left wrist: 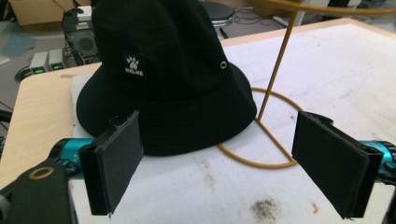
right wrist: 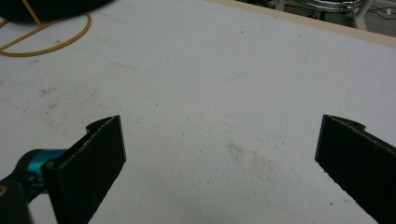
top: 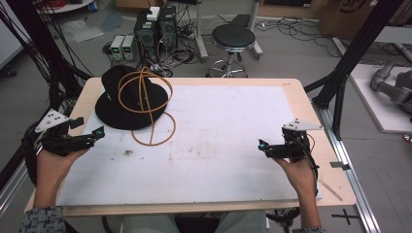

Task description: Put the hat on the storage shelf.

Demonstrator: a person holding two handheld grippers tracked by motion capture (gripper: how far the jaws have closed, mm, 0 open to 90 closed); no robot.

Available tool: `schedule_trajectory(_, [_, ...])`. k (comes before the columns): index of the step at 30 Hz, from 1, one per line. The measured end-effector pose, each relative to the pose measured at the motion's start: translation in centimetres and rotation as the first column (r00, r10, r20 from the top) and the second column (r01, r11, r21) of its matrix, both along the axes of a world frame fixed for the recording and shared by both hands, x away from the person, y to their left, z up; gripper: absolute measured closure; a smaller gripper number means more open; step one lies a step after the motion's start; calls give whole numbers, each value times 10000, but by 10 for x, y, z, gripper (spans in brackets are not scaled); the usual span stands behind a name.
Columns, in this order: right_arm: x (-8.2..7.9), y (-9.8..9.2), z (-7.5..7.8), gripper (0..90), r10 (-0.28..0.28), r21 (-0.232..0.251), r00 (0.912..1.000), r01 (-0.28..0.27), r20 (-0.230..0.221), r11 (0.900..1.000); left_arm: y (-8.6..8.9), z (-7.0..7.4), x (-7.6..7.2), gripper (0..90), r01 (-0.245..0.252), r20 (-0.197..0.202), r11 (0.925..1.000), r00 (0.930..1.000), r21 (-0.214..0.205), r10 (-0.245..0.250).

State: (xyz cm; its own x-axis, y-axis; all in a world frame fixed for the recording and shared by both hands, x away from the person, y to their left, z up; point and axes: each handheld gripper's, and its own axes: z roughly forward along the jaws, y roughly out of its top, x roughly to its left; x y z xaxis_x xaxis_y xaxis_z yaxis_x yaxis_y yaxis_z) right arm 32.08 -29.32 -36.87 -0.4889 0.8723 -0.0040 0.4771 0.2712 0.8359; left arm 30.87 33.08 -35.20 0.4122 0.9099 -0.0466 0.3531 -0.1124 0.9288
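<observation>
A black bucket hat (top: 127,104) with a small white paw logo lies at the table's far left, brim down; it also fills the upper left of the left gripper view (left wrist: 163,79). An orange wire hat stand (top: 150,104) rises beside and over it, its ring base (left wrist: 261,154) resting on the white sheet. My left gripper (top: 99,132) is open near the left edge, jaws pointing at the hat's brim, a short way from it (left wrist: 229,163). At the right side, my right gripper (top: 262,145) hovers open over bare sheet (right wrist: 219,158), holding nothing.
A white sheet (top: 218,141) covers most of the wooden table (top: 296,87). It carries a few small stains. Beyond the far edge stand a black stool (top: 233,39), computer cases (top: 155,29) and cables on the floor. Black frame posts (top: 350,63) flank the right side.
</observation>
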Motion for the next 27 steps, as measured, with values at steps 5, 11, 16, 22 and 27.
schedule_trajectory(5, [-8,1,0,13,2,-65,10000,-1,64,10000,9,8,11,165,85,159,9998,9998,-171,-82])
schedule_trajectory(11, [-16,4,1,13,76,-176,9998,-73,186,9998,18,14,29,165,303,333,9993,9990,-240,-295])
schedule_trajectory(16, [-19,4,1,13,125,-155,9996,-121,263,9998,20,18,41,165,302,389,9995,9988,-23,-301])
schedule_trajectory(22, [-23,3,-3,13,111,-166,9999,-110,97,9998,23,24,63,166,771,460,9970,9959,118,-775])
schedule_trajectory(27, [-26,2,-3,13,107,-209,9999,-104,134,9997,27,32,81,166,998,513,9949,9936,145,-1004])
